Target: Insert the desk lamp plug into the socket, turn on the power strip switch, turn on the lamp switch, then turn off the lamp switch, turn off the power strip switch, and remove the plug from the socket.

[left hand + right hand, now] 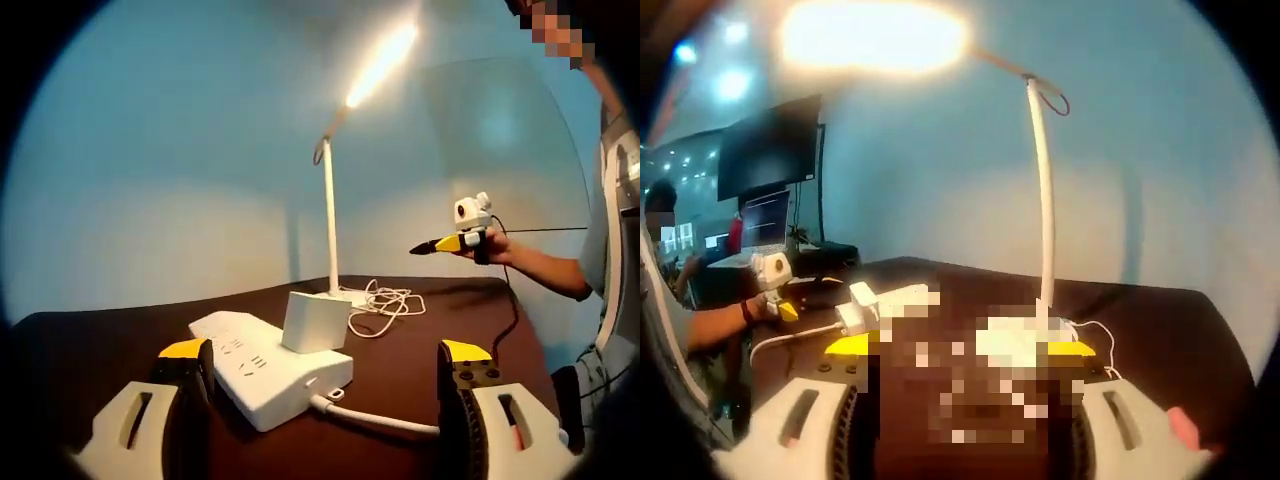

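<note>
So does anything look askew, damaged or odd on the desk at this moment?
Nothing stands out. The desk lamp stands upright and lit, its adapter sits squarely in the power strip, and its white cord lies loosely coiled on the dark table.

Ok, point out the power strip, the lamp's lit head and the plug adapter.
power strip (262, 372), left gripper view, on its top face.
lamp head (383, 62), left gripper view, on the glowing bar.
plug adapter (315, 321), left gripper view, on its front face.
</note>
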